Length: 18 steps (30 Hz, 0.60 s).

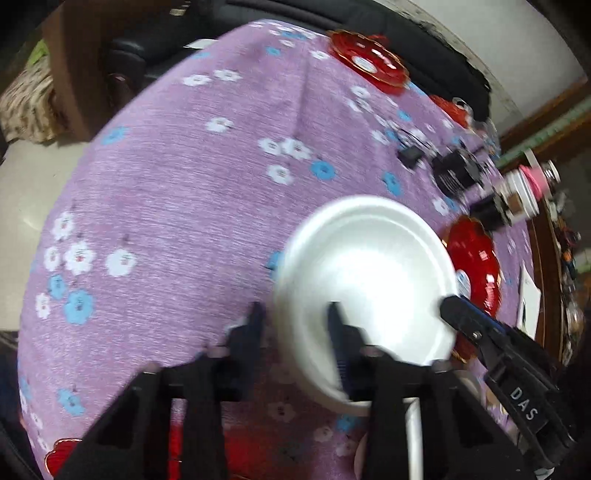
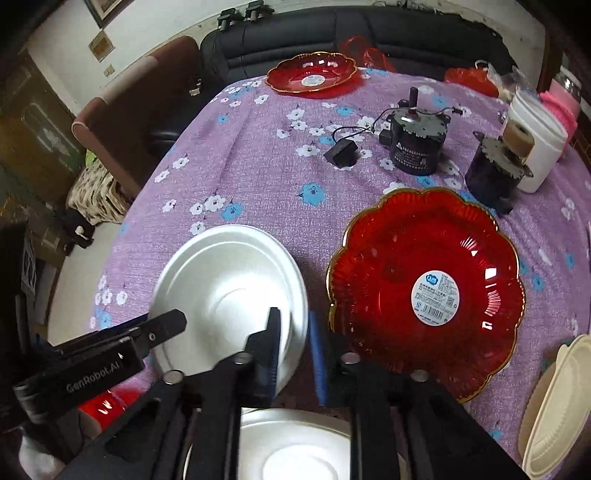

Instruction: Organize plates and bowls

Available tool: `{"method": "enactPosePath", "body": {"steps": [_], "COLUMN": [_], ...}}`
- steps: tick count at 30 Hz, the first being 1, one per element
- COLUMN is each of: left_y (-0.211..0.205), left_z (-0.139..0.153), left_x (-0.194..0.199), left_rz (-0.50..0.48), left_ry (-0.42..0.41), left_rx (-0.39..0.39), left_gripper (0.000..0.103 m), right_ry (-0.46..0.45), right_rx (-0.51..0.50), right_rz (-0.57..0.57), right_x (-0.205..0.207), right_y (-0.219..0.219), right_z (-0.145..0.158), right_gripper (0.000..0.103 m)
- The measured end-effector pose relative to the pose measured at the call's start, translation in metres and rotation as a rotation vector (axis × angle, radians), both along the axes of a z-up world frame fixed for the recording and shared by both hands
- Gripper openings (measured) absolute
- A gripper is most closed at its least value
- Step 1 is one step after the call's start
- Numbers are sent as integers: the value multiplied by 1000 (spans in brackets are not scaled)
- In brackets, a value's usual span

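Note:
A white foam bowl [image 1: 369,280] [image 2: 229,284] is held a little above the purple flowered tablecloth [image 2: 258,166]. My left gripper [image 1: 297,317] straddles its left rim, one finger inside, one outside, jaws apart. My right gripper [image 2: 295,328] straddles its right rim the same way. A large red scalloped plate [image 2: 424,284] [image 1: 476,266] lies right of the bowl. A second red dish [image 2: 312,75] [image 1: 369,61] sits at the table's far edge. Another white plate [image 2: 288,446] lies under my right gripper.
Two dark motors [image 2: 413,144] with wires and a black block [image 2: 341,151] stand behind the red plate. A white tub [image 2: 535,147] stands at far right. A cream foam box [image 2: 554,413] is at the lower right. A sofa [image 2: 332,33] and chair [image 2: 136,110] are behind.

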State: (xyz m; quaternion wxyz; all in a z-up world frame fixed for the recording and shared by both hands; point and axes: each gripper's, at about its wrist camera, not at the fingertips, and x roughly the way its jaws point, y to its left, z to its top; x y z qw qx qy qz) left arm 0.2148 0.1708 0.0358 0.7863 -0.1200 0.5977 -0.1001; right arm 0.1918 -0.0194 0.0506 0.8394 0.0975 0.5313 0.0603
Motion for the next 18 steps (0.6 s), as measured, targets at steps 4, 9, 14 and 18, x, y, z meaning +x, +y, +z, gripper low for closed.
{"method": "enactPosePath", "body": {"steps": [4,9,14,18], "left_y": [3,10,30,53], "left_z": [15,47,74,83], "left_x": [-11,-33,-69,-107], "left_rz": [2,1,1,14], "left_ry": [-46,-101,-123,-124], "left_rx": [-18,-25,-13,6], "left_gripper": [23,23,23,23], "right_ry": [-61,-133,-172,-181], "right_rx": [-13,40,99,132], "right_rz": [-6,-1,53,137], "right_x": [-11,-29,-63,-98], "right_y": [-1,-1,13,36], "right_z": [14,44,71,81], "right_gripper": [11,11,11,11]}}
